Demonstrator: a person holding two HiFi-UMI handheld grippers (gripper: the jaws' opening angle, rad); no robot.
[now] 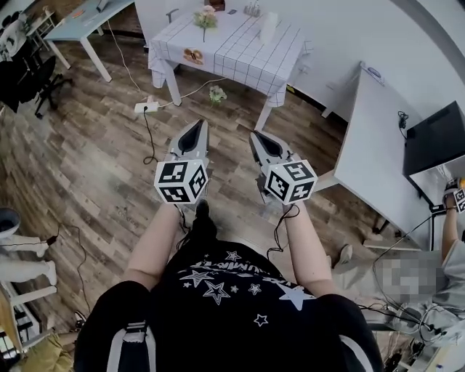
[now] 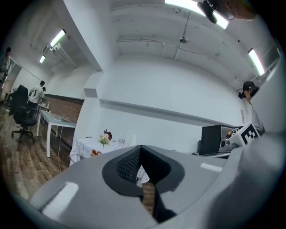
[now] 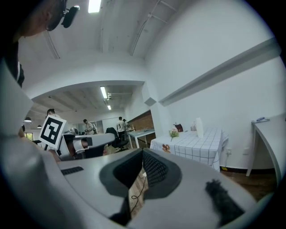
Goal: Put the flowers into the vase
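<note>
The left gripper [image 1: 196, 129] has its fingers pressed together on nothing, and so has the right gripper [image 1: 256, 136]. They sit side by side mid-frame in the head view, each carrying a black-and-white marker cube [image 1: 181, 182]. The flowers [image 1: 205, 17] are on the checked-cloth desk [image 1: 240, 51] at the top of the frame, well apart from both. Only the head view shows a second bunch [image 1: 216, 93] on the wooden floor [image 1: 94, 167] below that desk. Only the gripper views show standing people [image 3: 89, 127] far off. Lettering on the star-printed shirt [image 1: 232, 290] is too small to read.
</note>
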